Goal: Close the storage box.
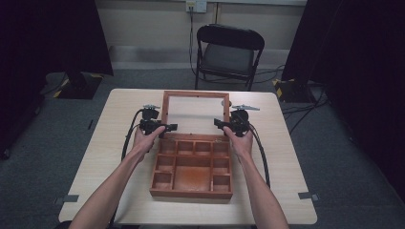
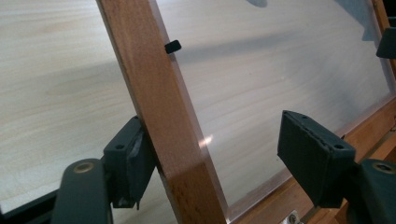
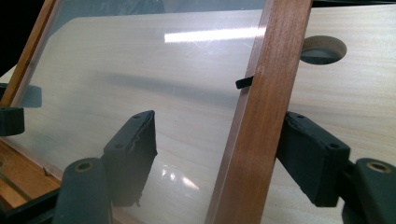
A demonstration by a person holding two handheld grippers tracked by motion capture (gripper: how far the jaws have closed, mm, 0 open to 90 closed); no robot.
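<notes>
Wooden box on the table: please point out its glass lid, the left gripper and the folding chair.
glass lid (image 1: 195, 94), high view, on the top rail of its wooden frame.
left gripper (image 1: 167, 127), high view, midway between its fingertips, at the lid's left rail.
folding chair (image 1: 228, 58), high view, on the seat.

My right gripper (image 3: 217, 154): jaws spread, one on each side of the lid's wooden side rail (image 3: 259, 121); the right jaw sits against the rail, the left stands off over the pane. Clear pane (image 3: 140, 74): set in the frame, glare streak near the top. Small black clip (image 3: 243, 82): on the rail's inner edge. Table (image 3: 355, 88): pale wood, with a round hole (image 3: 323, 49).
</notes>
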